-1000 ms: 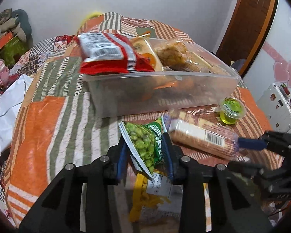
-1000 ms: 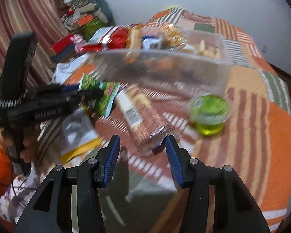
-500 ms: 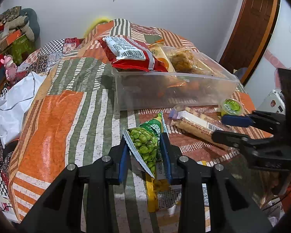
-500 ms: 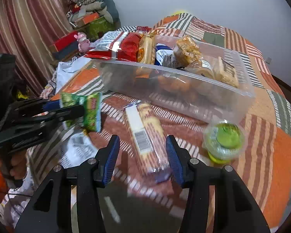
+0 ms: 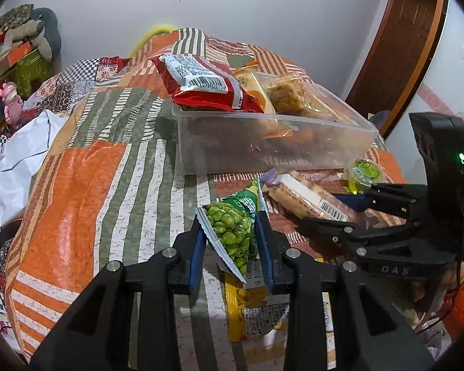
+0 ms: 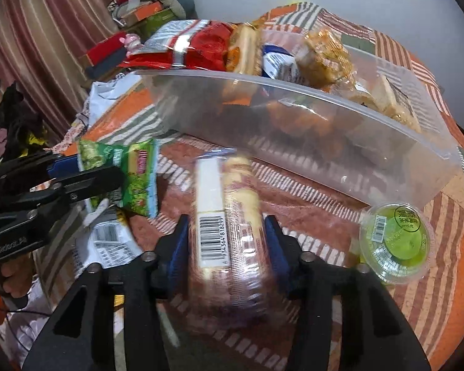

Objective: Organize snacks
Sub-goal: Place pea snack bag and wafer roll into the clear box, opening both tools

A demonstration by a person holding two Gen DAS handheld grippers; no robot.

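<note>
My left gripper point(image 5: 232, 241) is shut on a green pea snack bag point(image 5: 232, 228), held above the quilt; the bag also shows in the right wrist view point(image 6: 130, 173). My right gripper point(image 6: 229, 238) has its fingers around a long cracker pack point(image 6: 229, 225) with a barcode label, touching its sides; the pack also shows in the left wrist view point(image 5: 309, 201). A clear plastic bin point(image 5: 272, 145) beyond holds a red bag point(image 5: 207, 83) and several other snacks. A green jelly cup point(image 6: 396, 241) sits to the right of the cracker pack.
A yellow and white packet point(image 5: 253, 309) lies on the quilt under my left gripper. White plastic sheeting point(image 5: 12, 160) lies at the bed's left edge. A wooden door point(image 5: 396, 46) stands at the back right. Boxes and cushions point(image 6: 145, 6) pile up at the far left.
My right gripper moved forward so its fingers now flank the cracker pack and closed in on it. My left gripper kept hold of the pea bag and pulled back slightly.
</note>
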